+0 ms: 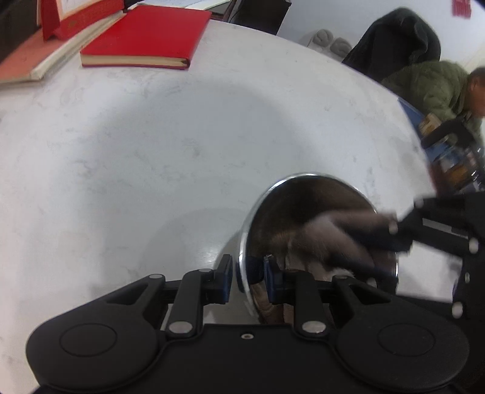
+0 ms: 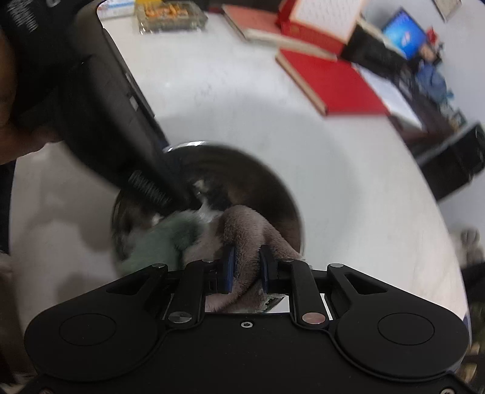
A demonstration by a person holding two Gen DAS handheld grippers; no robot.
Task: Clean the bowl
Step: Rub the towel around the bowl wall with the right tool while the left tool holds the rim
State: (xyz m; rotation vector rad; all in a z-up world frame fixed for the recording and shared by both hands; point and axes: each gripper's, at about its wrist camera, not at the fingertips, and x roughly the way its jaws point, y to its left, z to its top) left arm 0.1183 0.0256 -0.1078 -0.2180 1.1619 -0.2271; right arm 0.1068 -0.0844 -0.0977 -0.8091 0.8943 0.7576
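A shiny steel bowl (image 1: 303, 194) stands on the white table. My left gripper (image 1: 248, 272) is shut on the bowl's near-left rim, one pad outside the wall and one inside. In the right wrist view the same bowl (image 2: 272, 185) lies just ahead, and my right gripper (image 2: 246, 266) is shut on a fluffy brown-grey cloth (image 2: 248, 224) with a green part, which rests inside the bowl. From the left wrist view the right gripper (image 1: 391, 227) reaches into the bowl from the right, blurred, with the cloth (image 1: 318, 233) under it. The bowl's floor is mostly hidden by the cloth.
Red books (image 1: 148, 36) lie at the table's far left, shown as a red book (image 2: 336, 81) in the right wrist view. A glass dish with orange bits (image 2: 169, 15) sits at the far edge. A person in a green jacket (image 1: 436, 88) sits beyond the table's right edge.
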